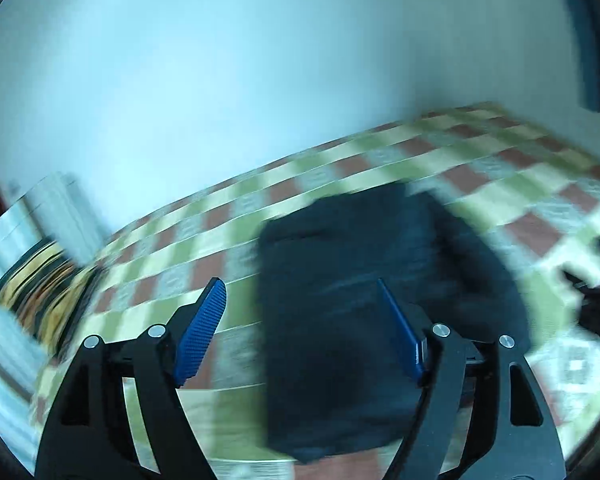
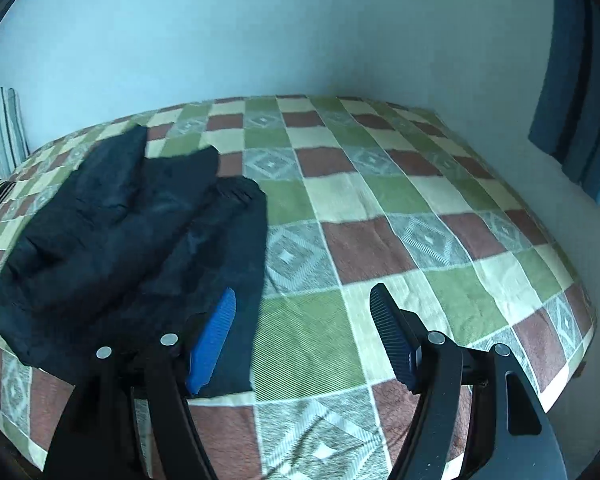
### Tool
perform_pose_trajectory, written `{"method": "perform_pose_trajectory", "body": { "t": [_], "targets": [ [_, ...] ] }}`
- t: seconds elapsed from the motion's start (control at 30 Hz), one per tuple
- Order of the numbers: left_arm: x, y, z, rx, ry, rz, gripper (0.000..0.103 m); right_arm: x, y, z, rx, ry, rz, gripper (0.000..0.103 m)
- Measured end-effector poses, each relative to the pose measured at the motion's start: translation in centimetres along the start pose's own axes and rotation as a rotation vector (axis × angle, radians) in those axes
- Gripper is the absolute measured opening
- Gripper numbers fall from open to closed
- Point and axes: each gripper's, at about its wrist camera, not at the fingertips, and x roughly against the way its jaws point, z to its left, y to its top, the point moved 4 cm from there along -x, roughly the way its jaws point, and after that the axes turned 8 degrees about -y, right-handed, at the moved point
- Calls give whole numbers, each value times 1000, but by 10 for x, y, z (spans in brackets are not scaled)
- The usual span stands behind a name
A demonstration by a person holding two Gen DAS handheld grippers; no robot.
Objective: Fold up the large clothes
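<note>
**Right wrist view: both grippers empty above the dark garment on the bed**

Nearest the lens, the right gripper [image 2: 302,336] hangs with its jaws wide and nothing between them; its blue pad overlaps the near right edge of the dark garment [image 2: 132,232] in the picture, but whether it touches the cloth I cannot tell. The garment lies on the checked bedspread [image 2: 400,240], toward the bed's left side, bunched in overlapping layers rather than pressed flat, which suggests a fold only partly done. Its long axis runs from the near bed edge away toward the far left, with two tapering ends pointing at the wall [image 2: 260,32].

From the left wrist view, blurred by motion, the left gripper [image 1: 302,332] also stands wide, holding nothing. The garment sits below it as a squarer dark block. Both jaws being empty suggests the cloth was set down to rest between folds. Far off, blue curtains [image 2: 580,100] hang at the right.
</note>
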Motion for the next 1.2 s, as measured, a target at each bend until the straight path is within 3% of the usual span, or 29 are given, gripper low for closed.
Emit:
{"method": "perform_pose_trajectory", "body": {
  "t": [0.07, 0.23, 0.4, 0.43, 0.6, 0.7, 0.77, 0.83, 1.0, 1.2],
  "targets": [
    [-13, -10, 28, 42, 54, 40, 76, 7, 9, 12, 16, 10, -22, 69],
    [-44, -35, 73, 130, 109, 127, 76, 22, 34, 53, 60, 66, -55, 69],
    [-60, -55, 82, 150, 104, 159, 76, 26, 51, 100, 89, 154, -50, 69],
    [-63, -59, 83, 156, 94, 166, 76, 24, 52, 113, 108, 164, -45, 74],
    [-78, -70, 85, 196, 51, 186, 76, -5, 35, 153, 199, 140, 44, 77],
    [-83, -75, 83, 210, 26, 190, 76, -18, 23, 156, 190, 139, 81, 77],
    [-87, -77, 81, 209, 16, 192, 76, -20, 19, 155, 167, 160, 95, 70],
    [-89, -78, 79, 219, -7, 195, 76, -23, 14, 158, 160, 201, 128, 45],
    [-91, -79, 74, 208, -1, 191, 76, -18, 9, 167, 191, 219, 112, 16],
    [-80, -63, 71, 207, -21, 149, 76, -11, 23, 141, 137, 207, 60, 7]
  ]
}}
